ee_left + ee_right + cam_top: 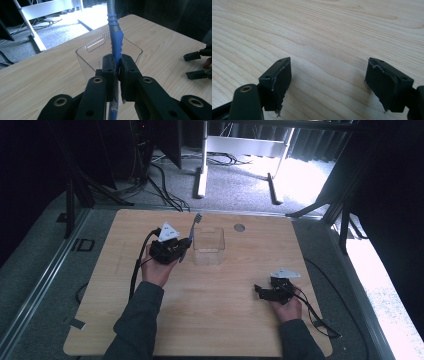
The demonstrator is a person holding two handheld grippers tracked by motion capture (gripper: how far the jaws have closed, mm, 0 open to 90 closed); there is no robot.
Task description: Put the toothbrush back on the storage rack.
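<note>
While your left gripper (117,71) clamps the blue toothbrush (115,42) by its handle, the brush stands nearly upright, bristle end up, just to the left of the clear plastic box (209,245) in the high view. In the left gripper view that box (100,53) sits directly beyond the jaws, open side up, so the likely drop lies a short way ahead, with the long axis kept close to vertical. Your right gripper (328,85) rests low on the wooden table (225,320), well apart from the box, its jaws spread wide with nothing between them. Your left hand is clearly the nearer one.
</note>
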